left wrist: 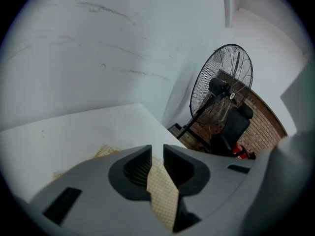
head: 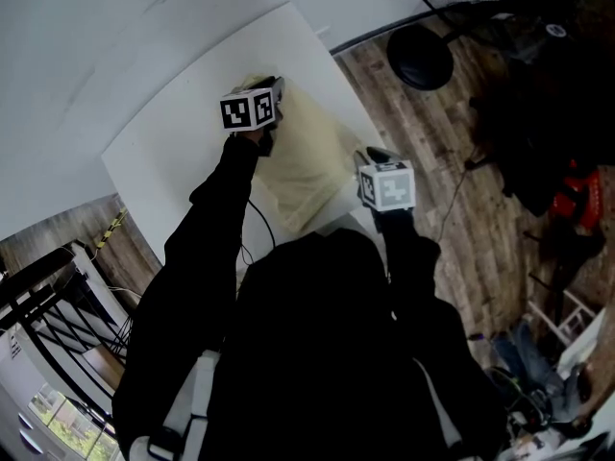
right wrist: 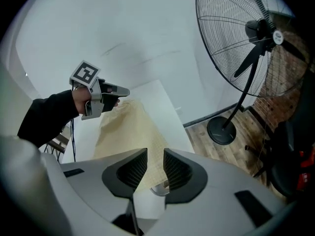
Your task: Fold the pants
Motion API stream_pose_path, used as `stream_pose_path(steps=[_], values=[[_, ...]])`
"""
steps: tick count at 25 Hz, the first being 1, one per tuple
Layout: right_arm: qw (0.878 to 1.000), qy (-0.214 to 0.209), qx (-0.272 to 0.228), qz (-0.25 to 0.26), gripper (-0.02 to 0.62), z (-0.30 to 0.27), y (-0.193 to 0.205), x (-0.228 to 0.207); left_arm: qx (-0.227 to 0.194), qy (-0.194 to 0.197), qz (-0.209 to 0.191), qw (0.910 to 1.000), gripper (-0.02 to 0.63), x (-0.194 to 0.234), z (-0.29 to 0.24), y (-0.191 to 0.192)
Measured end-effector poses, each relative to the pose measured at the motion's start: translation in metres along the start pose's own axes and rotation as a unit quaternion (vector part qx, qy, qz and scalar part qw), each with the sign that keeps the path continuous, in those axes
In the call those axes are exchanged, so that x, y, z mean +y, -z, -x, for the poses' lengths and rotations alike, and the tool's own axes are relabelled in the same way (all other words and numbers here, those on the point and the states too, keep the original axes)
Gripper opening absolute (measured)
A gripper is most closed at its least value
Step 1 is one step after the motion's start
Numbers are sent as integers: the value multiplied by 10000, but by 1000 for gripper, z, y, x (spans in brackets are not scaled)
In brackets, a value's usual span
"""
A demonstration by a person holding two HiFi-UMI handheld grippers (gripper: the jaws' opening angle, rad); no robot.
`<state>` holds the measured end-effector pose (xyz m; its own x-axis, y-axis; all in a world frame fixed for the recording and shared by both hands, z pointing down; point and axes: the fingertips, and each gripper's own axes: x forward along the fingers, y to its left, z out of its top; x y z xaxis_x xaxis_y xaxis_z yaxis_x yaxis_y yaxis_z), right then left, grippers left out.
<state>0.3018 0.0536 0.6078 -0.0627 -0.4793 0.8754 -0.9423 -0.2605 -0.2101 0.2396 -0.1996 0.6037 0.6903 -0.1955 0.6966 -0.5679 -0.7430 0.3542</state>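
Pants (head: 307,171) — pinched in left gripper (left wrist: 157,155), right gripper (right wrist: 155,162) spread wide.

Reaching out along 12 o'clock in head view with left arm (head: 216,219), black-sleeved, nearly straight. Holding left gripper (head: 277,88) at 11 o'clock from frame centre, marker cube (head: 250,110) on top, nose toward 1 o'clock. Clamped there on a strip of the pants (left wrist: 162,191), pinched tight between both jaws. Holding right arm (head: 415,267) bent and shorter, right gripper (head: 371,155) at 2 o'clock from centre, nearer the torso (head: 327,353), pitched steeply down. Parted at the jaws there, gripping nothing. Showing at 10 o'clock in right gripper view: left hand (right wrist: 78,100) wrapped round the handle, nose toward 3 o'clock.
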Motion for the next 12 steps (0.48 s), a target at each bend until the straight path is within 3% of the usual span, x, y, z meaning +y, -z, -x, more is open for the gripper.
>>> stream_pose_path(steps=[12], values=[[9985,-150,-298,424,89,-2,-15,49,-315,-168,77,9993,54,25,66,10]])
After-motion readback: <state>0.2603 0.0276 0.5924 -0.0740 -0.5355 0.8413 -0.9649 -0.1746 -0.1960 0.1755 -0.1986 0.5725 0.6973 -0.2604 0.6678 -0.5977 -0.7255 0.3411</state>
